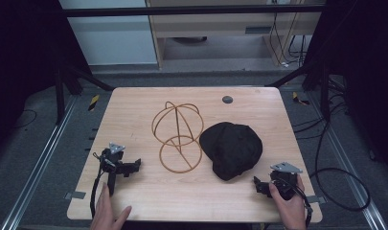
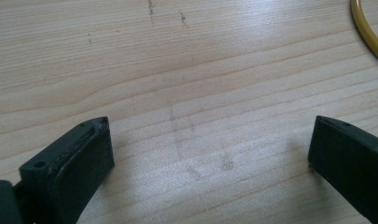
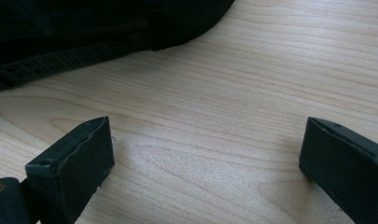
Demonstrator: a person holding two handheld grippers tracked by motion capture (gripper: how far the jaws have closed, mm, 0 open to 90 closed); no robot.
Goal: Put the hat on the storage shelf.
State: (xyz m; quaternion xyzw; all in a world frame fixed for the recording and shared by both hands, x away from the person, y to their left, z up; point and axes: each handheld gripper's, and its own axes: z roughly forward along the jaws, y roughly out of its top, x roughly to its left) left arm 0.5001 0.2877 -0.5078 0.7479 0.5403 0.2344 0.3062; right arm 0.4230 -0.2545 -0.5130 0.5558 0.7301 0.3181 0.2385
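Observation:
A black cap (image 1: 232, 147) lies on the wooden table (image 1: 134, 110), right of centre. Left of it stands a golden wire hat stand (image 1: 178, 136) with a round base ring. My left gripper (image 1: 135, 165) rests on the table at the front left, open, its jaws pointing toward the stand's base; a hand lies flat just behind it. My right gripper (image 1: 256, 184) sits at the front right, held by a hand, open, just below the cap. The right gripper view has the cap's rim and strap (image 3: 60, 58) ahead of the open gripper (image 3: 205, 144). The left gripper (image 2: 210, 144) faces bare wood, with the stand's ring (image 2: 366, 32) at top right.
A small dark round disc (image 1: 227, 99) sits near the table's far edge. Cables (image 1: 345, 187) trail on the floor to the right. Metal frame rails (image 1: 38, 158) run along both sides of the table.

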